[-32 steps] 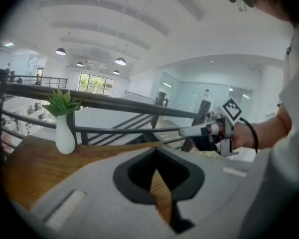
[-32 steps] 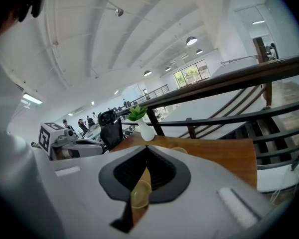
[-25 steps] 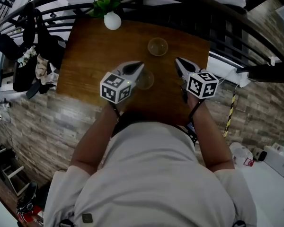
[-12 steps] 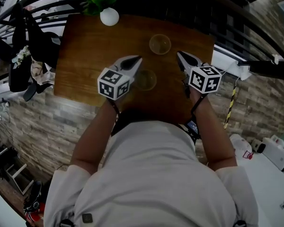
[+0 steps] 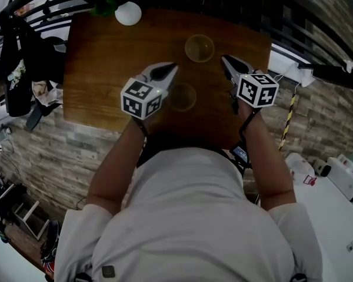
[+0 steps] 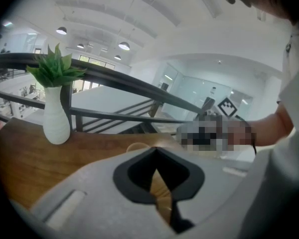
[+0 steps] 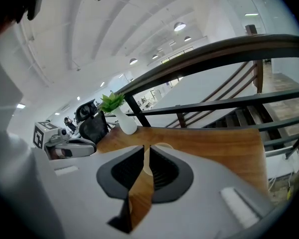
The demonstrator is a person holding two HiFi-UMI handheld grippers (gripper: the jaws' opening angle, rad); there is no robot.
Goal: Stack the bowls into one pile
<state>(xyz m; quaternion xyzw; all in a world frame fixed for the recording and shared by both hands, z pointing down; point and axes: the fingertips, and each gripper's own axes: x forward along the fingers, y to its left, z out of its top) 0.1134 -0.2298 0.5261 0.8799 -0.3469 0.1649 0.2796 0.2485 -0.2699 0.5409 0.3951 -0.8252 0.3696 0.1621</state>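
The near bowl (image 5: pixel 181 96) sits at 5 o'clock of the left gripper (image 5: pixel 169 69), between the two grippers. The far bowl (image 5: pixel 199 47) lies at 10 o'clock of the right gripper (image 5: pixel 225 59). The left gripper's jaws meet at their tips on nothing. The right gripper's jaws have just been opening and stand slightly parted, gripping nothing. The table (image 5: pixel 106 69) edge runs close at 3 o'clock of the right gripper. Bare wood spreads toward 9 o'clock, and a vase (image 5: pixel 128 13) stands at 11. Both bowls are clear and round, the tabletop is grained brown wood, and the vase is smooth and white.
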